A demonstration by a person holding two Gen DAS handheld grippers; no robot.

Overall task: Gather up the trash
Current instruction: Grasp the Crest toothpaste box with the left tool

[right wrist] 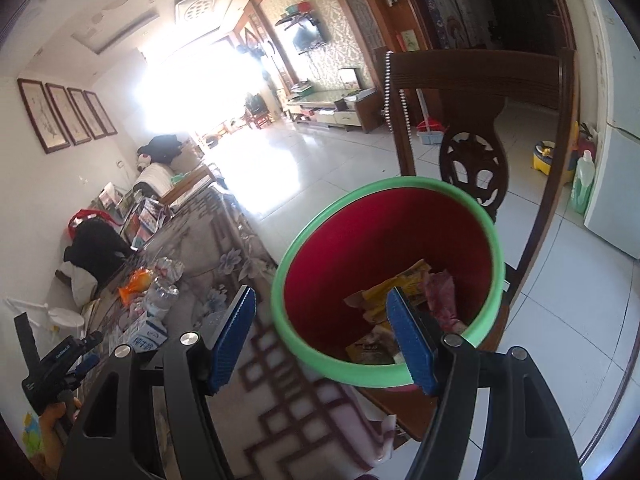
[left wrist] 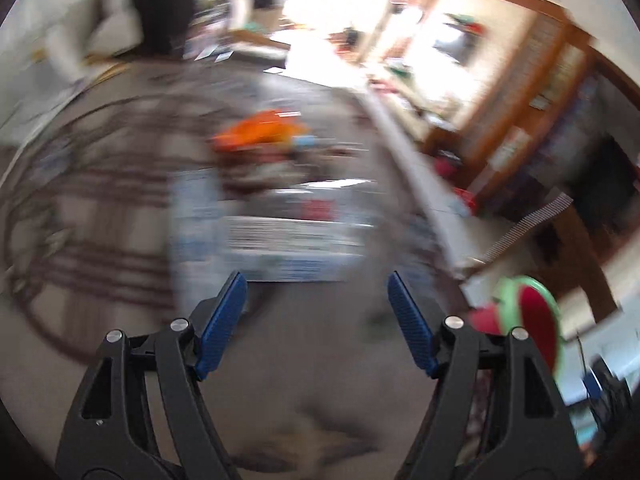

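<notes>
Left gripper (left wrist: 316,320): jaws apart, nothing between the blue pads; its view is heavily blurred. In the right wrist view it shows at the far left edge (right wrist: 60,360), held in a hand (right wrist: 52,416).

Litter on the surface (right wrist: 224,272), ahead of and beyond the left jaws:
- an orange wrapper (left wrist: 260,130), farthest;
- a clear plastic bottle (right wrist: 160,292) just near of the wrapper;
- a white and blue carton (left wrist: 292,248), nearest the left jaws, its long side lying crosswise to them.
Exact outlines cannot be told in the blur. Judged: the left gripper is the nearer one to this litter, and the carton stands between it and the wrapper.

Right gripper (right wrist: 322,328): jaws apart, empty, hanging at the near rim of the bin.

Bin (right wrist: 288,320): red inside, green rim, standing to the right of the surface on a wooden chair (right wrist: 476,76). It already holds yellow and pink wrappers (right wrist: 400,280). In the left wrist view the bin (left wrist: 536,320) lies at lower right, well apart from the litter.

Judged: any piece picked up must travel rightward across the surface edge to reach the bin.
</notes>
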